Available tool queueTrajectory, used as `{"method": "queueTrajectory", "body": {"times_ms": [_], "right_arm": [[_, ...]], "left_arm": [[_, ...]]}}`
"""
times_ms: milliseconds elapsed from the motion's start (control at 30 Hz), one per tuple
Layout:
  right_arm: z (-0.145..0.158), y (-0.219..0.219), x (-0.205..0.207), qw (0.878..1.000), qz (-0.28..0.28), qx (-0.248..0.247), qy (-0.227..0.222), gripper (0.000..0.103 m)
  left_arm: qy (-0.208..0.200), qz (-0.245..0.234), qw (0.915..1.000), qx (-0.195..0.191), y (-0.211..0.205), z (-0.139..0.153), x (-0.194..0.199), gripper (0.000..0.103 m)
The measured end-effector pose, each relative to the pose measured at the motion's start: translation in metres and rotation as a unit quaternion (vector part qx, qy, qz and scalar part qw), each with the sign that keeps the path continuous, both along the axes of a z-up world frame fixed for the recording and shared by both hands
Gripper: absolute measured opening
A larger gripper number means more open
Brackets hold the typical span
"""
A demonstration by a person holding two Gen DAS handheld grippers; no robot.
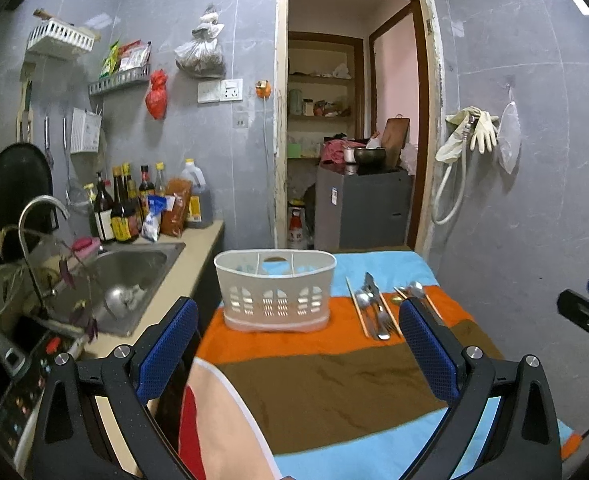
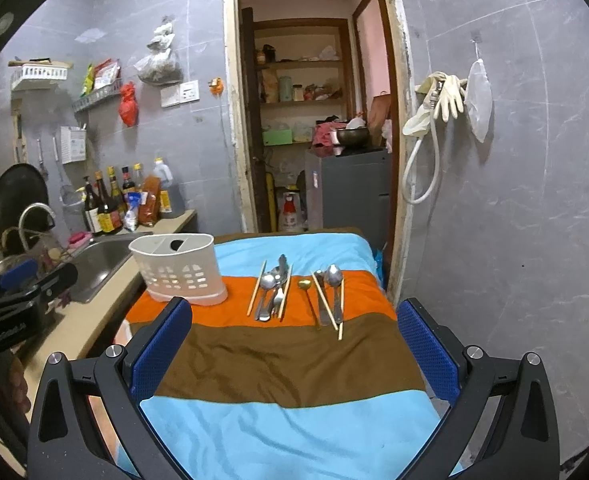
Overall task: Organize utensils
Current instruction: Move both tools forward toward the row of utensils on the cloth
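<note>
Standing near the bench's (image 2: 294,360) left edge, on the orange band of the striped cloth (image 2: 278,420), is a white slotted caddy (image 2: 178,272), upright, its divided compartments holding no utensils that show. Toward the middle of that band lies a first cluster: a chopstick (image 2: 256,288), a spoon (image 2: 266,284) and a fork (image 2: 278,298) bunched together, with a second chopstick touching their right side. Just beside them rests a small gold spoon (image 2: 304,284). Nearer the bench's right edge lie two more spoons (image 2: 333,276) crossed by a chopstick pair (image 2: 326,304). The left tool (image 1: 298,344) hangs above the near part of the cloth, blue pads spread wide, gripping nothing. The right tool (image 2: 294,340) hangs likewise, fully spread and bare.
</note>
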State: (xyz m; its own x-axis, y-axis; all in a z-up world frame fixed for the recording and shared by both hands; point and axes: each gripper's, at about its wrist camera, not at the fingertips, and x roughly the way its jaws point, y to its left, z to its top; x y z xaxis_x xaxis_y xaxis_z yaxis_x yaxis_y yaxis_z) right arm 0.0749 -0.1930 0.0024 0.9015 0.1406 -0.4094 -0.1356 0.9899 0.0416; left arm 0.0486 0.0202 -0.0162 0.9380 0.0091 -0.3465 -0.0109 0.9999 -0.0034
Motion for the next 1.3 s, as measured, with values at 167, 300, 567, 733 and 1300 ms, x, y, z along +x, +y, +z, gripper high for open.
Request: {"method": "queueTrajectory", "body": {"times_ms": [167, 300, 567, 733, 1300], "right_arm": [[0.007, -0.006, 0.012, 0.999, -0.03, -0.014, -0.011, 0.103], [0.014, -0.017, 0.024, 0.999, -0.035, -0.025, -0.024, 0.103], [0.008, -0.035, 0.073, 0.999, -0.02, -0.039, -0.004, 0.103], [-0.005, -0.048, 0.116, 0.999, 0.003, -0.044, 0.018, 0.103], [-0.092, -0.096, 0.255, 0.993, 0.071, -0.012, 0.091, 0.097]], "left_arm": [[0.008, 0.006, 0.9999, -0.003, -0.003, -0.002, 0.029, 0.098], [0.028, -0.004, 0.9995, -0.012, -0.011, -0.007, 0.058, 0.098], [0.053, -0.046, 0.9971, -0.029, -0.036, -0.011, 0.11, 0.098], [0.064, -0.07, 0.995, -0.03, -0.055, -0.018, 0.147, 0.098], [0.146, -0.025, 0.9886, -0.027, -0.098, -0.093, 0.29, 0.077]]}}
